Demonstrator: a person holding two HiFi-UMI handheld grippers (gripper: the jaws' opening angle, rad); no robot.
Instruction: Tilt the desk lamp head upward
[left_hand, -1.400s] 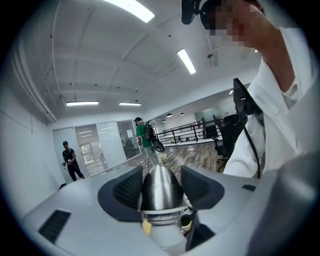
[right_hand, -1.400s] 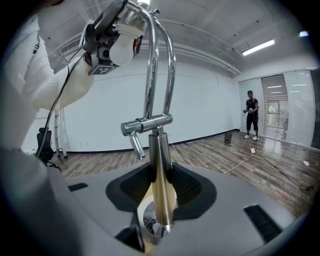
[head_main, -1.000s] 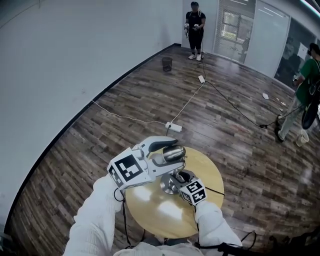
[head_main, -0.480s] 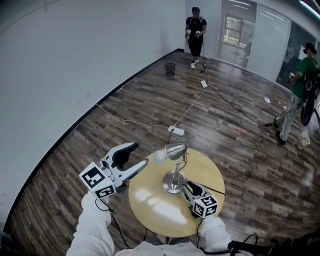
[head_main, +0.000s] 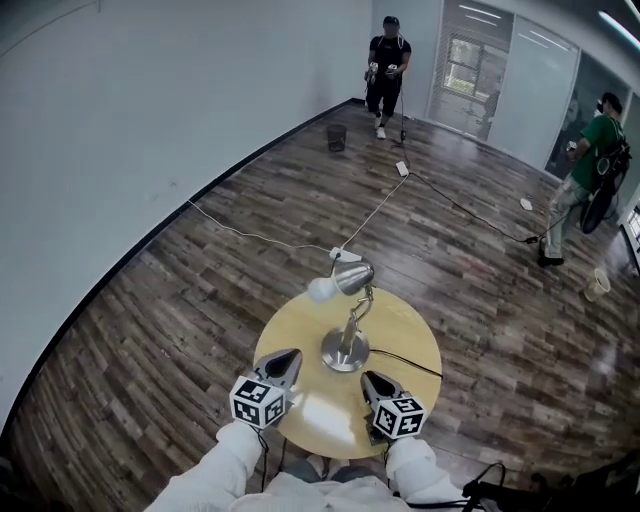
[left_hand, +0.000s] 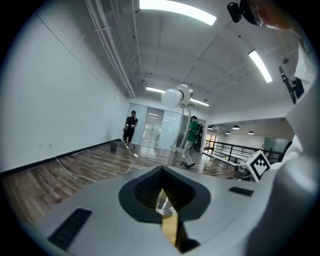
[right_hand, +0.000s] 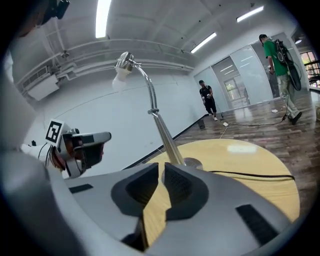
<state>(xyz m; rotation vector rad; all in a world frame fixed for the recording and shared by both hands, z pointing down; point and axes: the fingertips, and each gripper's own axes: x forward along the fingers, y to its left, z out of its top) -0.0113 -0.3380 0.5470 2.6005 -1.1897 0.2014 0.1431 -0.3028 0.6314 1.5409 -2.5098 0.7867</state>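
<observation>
desk lamp (head_main: 350, 322) standing mid-table, my two grippers hovering at the near edge

my left gripper (head_main: 290, 355) is holding its jaws clenched on nothing; my right gripper (head_main: 368, 378) jaws are closing, only the round table (head_main: 402, 318) showing between them. a black cord (head_main: 405, 362) is running from the lamp base (head_main: 345, 356) to the right edge. the lamp head (head_main: 353, 278) is lying crosswise atop the stem, bulb end pointing far-left.

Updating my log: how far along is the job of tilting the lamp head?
Apparently done: the lamp head sits roughly level, not drooping toward the table. In hand: nothing; the left gripper is shut and empty, the right gripper is closing its jaws on nothing, both clear of the lamp head. Left: seemingly nothing.
</observation>
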